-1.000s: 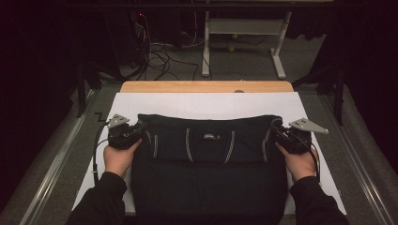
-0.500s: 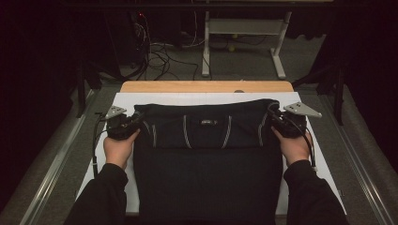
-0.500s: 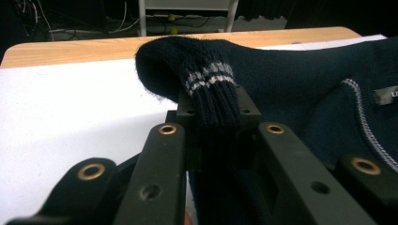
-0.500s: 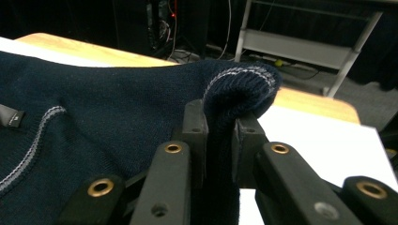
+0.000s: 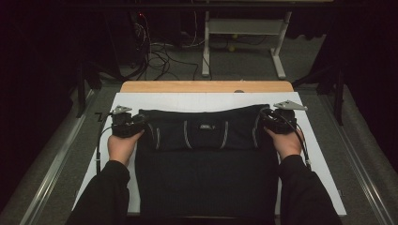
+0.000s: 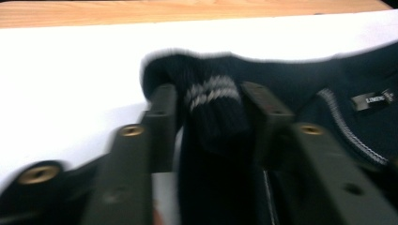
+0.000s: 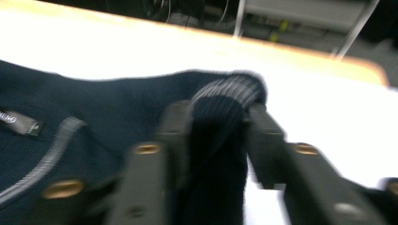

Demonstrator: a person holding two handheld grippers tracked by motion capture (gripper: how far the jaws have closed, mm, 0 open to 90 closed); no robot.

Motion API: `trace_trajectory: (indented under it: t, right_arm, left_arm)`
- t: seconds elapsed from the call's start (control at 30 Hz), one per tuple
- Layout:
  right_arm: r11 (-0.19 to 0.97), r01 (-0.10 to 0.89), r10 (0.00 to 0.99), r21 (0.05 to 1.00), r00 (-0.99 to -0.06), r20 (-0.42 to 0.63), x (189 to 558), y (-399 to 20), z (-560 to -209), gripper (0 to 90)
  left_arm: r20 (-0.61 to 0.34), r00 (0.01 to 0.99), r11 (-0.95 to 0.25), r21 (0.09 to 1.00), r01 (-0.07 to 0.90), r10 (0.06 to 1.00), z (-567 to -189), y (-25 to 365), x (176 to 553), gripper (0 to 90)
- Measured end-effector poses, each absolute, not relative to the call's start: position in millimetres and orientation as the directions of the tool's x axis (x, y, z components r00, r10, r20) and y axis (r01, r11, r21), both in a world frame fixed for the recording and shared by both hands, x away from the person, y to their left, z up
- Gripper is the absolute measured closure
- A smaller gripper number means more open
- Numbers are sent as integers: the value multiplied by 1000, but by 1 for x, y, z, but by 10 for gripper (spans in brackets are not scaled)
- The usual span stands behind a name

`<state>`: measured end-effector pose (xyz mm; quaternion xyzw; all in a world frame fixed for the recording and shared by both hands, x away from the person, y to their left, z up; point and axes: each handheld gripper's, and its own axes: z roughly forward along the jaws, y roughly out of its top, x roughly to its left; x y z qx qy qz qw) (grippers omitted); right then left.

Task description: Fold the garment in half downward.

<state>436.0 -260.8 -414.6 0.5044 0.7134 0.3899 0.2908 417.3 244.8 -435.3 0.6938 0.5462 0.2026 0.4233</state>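
Note:
A dark navy knitted garment point(image 5: 206, 159) lies folded on the white table cover point(image 5: 206, 101), its upper flap with grey stripes and a neck label point(image 5: 205, 126) facing up. My left gripper point(image 5: 142, 125) is at the flap's left corner. In the left gripper view my left gripper point(image 6: 210, 93) has a striped ribbed cuff point(image 6: 213, 117) between its jaws. They have just been opening and stand apart. My right gripper point(image 5: 265, 123) is at the right corner. In the right gripper view my right gripper point(image 7: 218, 112) has also just been opening, with a ribbed cuff point(image 7: 225, 93) loose between its jaws.
A wooden table edge point(image 5: 206, 86) runs beyond the white cover. Metal rails point(image 5: 56, 164) flank the table on both sides. On the floor behind stand a white desk frame point(image 5: 244, 28) and a tangle of cables point(image 5: 159, 51).
Both hands pushed the garment's folded flap farther from the person. Both pairs of jaws, shut on the corners before, have parted.

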Motion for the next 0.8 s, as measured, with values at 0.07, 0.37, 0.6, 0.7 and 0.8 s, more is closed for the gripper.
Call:
trace_trajectory:
  t: [0.07, 0.37, 0.6, 0.7, 0.8]
  right_arm:
    - [149, 495, 952, 856, -305, 11, 435, -265, -415, 447]
    - [124, 499, 944, 858, -326, 53, 418, -272, -423, 343]
    - [145, 506, 928, 851, -369, 61, 402, -268, -436, 297]
    - [151, 499, 918, 853, -391, 66, 395, -267, -440, 275]
    - [153, 499, 909, 853, -409, 76, 388, -265, -444, 249]
  left_arm:
    - [-195, 302, -22, 807, 590, 933, -434, 248, 416, 384]
    - [-213, 377, -61, 800, 597, 902, -436, 235, 400, 265]
    - [-239, 416, -77, 786, 614, 877, -447, 227, 389, 238]
    - [-238, 429, -90, 782, 617, 871, -451, 227, 385, 218]
    - [-244, 441, -97, 778, 621, 864, -455, 226, 380, 182]
